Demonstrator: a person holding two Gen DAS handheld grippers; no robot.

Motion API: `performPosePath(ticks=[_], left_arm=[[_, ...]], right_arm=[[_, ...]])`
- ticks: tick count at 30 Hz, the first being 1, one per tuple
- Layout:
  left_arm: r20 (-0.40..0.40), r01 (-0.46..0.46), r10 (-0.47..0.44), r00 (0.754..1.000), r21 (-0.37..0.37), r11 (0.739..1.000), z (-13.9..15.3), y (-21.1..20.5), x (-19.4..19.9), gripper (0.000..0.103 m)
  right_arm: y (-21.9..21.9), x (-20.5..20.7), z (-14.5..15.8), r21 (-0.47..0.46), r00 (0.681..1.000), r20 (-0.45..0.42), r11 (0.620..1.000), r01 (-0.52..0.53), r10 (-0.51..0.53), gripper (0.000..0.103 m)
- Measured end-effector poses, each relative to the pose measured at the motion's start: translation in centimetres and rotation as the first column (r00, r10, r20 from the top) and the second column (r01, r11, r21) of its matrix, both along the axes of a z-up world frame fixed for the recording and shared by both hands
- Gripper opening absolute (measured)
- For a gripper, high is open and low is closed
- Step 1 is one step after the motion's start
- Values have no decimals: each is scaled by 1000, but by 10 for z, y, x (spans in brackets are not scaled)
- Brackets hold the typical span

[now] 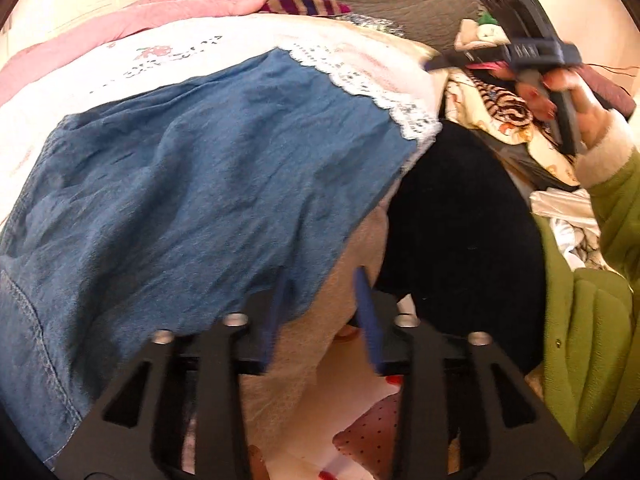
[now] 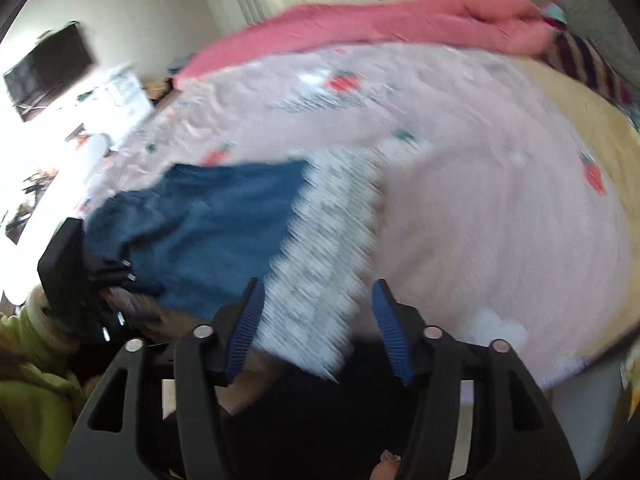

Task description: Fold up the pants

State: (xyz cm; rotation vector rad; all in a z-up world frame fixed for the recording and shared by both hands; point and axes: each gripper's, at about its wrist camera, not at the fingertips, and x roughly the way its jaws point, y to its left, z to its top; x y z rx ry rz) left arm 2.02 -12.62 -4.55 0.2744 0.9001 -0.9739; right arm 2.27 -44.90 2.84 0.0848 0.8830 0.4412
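Blue denim pants (image 1: 192, 184) lie spread on a white strawberry-print bed cover (image 1: 168, 56) with a lace edge; they also show in the right wrist view (image 2: 208, 224). My left gripper (image 1: 322, 316) is open, with its left finger at the pants' near edge and nothing between the pads. My right gripper (image 2: 316, 324) is open and empty, held above the lace edge (image 2: 320, 272); it shows in the left wrist view (image 1: 520, 52), raised at the upper right. The left gripper's body (image 2: 68, 276) sits at the pants' left end in the right wrist view.
A pink blanket (image 1: 168, 4) and a striped cloth (image 1: 304, 0) lie at the bed's far side. A black garment (image 1: 460, 240) and a pile of mixed clothes (image 1: 500, 112) lie to the right. The person's green sleeve (image 1: 592, 312) is close by. A dark screen (image 2: 48, 68) hangs on the wall.
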Motion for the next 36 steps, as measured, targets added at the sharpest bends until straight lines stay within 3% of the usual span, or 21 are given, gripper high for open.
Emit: performPosePath(ticks=[4,6,9,10,13,16,19,22,24,28,31,33,36], left_arm=[[5,-28,29,1000,-64,998,21,11,-1,38],[17,-76,78,997,-104,992,36,26,2,49],[111,-198,204,973,-60,978,57,44,16,59],[134,-230,234,963,-44,972,61,47,23,59],[181,-330,328,927,-15,944,72,55,51,67],[205,-385,372,905,21,923,75,55,81,69],[174,-406,391,904,55,912,66,55,108,69],[81,-441,436,896,58,895,54,59,130,68],[15,-441,441,898,27,897,48,59,136,66],[33,-430,429,903,72,900,42,48,139,60],[-30,-415,417,908,56,908,37,47,151,52],[-100,-428,431,897,53,902,27,51,164,34],[-130,-437,442,888,67,897,18,55,175,14]], right_arm=[[51,30,-18,-20,991,-16,991,-136,135,57],[63,45,-36,-77,988,-71,987,-139,134,57],[69,50,-63,-148,988,-95,980,-132,119,60],[71,47,-62,-149,987,-82,978,-148,137,66],[70,41,-50,-113,985,-82,981,-158,149,68],[61,35,-21,-25,988,13,988,-155,155,69],[52,41,-3,-38,992,79,995,-96,99,76],[32,68,-6,-9,999,30,999,39,-39,76],[22,85,-10,26,995,0,995,98,-98,76],[14,112,-18,48,988,-40,988,148,-146,76],[13,126,-25,57,987,-58,987,153,-150,76],[8,134,-29,100,983,-89,980,170,-161,75],[5,141,-32,115,983,-102,979,166,-155,41]])
